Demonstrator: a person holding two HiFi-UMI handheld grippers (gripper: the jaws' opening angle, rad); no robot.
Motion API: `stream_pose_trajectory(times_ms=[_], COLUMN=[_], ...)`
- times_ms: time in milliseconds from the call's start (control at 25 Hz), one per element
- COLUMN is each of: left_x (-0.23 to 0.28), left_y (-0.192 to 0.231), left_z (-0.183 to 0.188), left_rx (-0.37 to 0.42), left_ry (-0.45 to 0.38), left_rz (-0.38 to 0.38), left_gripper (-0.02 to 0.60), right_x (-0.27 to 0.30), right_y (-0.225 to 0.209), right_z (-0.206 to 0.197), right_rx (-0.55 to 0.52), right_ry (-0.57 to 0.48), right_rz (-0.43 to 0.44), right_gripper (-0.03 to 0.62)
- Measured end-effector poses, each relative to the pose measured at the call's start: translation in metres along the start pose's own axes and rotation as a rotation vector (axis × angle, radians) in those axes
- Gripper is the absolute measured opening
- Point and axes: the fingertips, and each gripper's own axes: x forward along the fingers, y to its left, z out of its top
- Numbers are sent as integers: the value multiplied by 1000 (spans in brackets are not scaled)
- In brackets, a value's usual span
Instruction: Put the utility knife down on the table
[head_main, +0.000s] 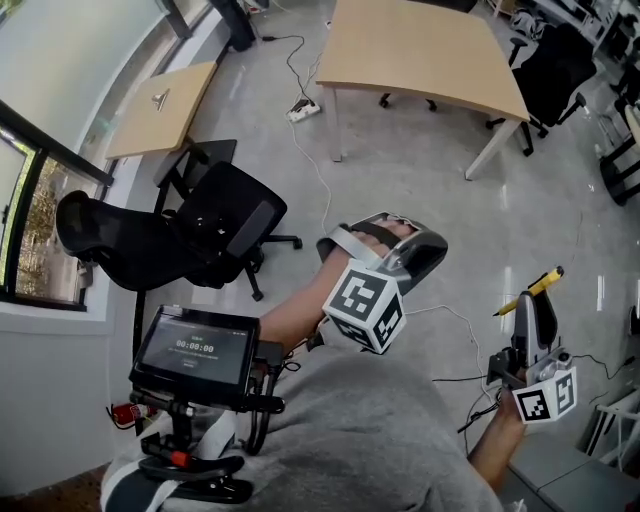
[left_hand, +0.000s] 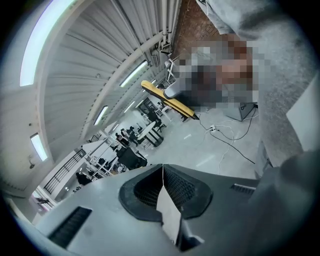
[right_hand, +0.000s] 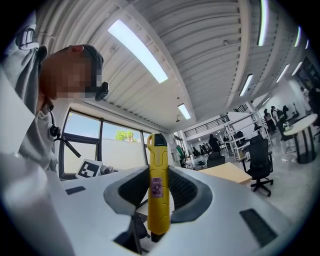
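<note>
The yellow utility knife (right_hand: 157, 186) stands upright between the jaws of my right gripper (right_hand: 156, 175), which is shut on its body; a small purple sticker shows on its side. In the head view the knife (head_main: 532, 288) sticks up and to the right out of the right gripper (head_main: 531, 312), held in the air at the lower right, over the floor. My left gripper (head_main: 398, 240) is raised at the middle, pointing upward, with its jaws shut on nothing (left_hand: 162, 172). The left gripper view also catches the knife (left_hand: 167, 100) from afar.
A light wooden table (head_main: 420, 50) stands across the grey floor at the top, a smaller one (head_main: 160, 105) by the window at the left. A black office chair (head_main: 190, 235) is near my left side. A screen device (head_main: 195, 350) is mounted in front of my body. Cables (head_main: 310, 150) run over the floor.
</note>
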Motion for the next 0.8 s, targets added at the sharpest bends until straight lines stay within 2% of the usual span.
stream_pose_trajectory(times_ms=[240, 560, 800], left_x=[46, 87, 96], left_y=[11, 23, 57], left_z=[26, 52, 48], left_rx=[20, 38, 19], left_ry=[-7, -47, -78], left_rz=[-13, -41, -85], left_gripper=[6, 6, 6], right_x=[-13, -20, 9], right_y=[-47, -87, -106], right_z=[14, 28, 41], right_rx=[2, -1, 23], right_ry=[-11, -18, -3], right_rz=[-11, -52, -103], right_gripper=[120, 120, 120])
